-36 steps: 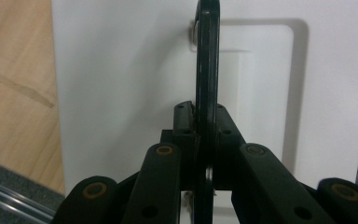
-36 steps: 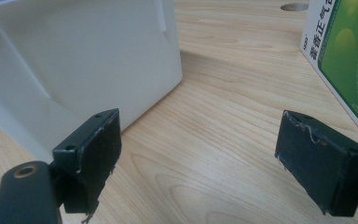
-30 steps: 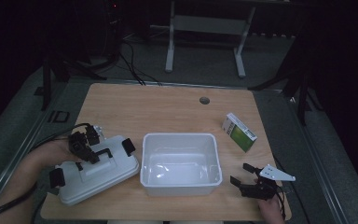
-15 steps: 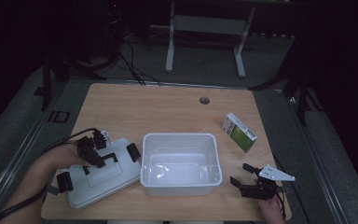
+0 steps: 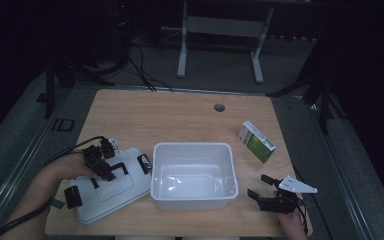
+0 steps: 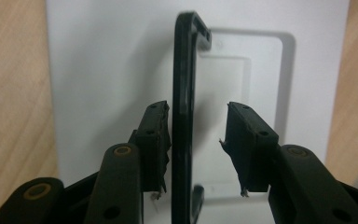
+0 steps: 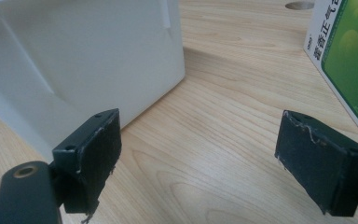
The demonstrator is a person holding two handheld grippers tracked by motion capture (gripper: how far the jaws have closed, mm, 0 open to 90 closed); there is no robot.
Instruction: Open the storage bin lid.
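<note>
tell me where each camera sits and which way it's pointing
High view: above the person's side of the table, looking forward and down; both forearms enter from the bottom.
Left gripper view: on the left gripper, looking down at the white lid; its jaws straddle the black handle, a gap on one side.
Right gripper view: on the right gripper, looking low across the table; jaws wide open.
Shared: the white bin and green box also show in the high view.

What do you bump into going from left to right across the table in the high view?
Left gripper over the white lid → white bin → right gripper → green and white box.
</note>
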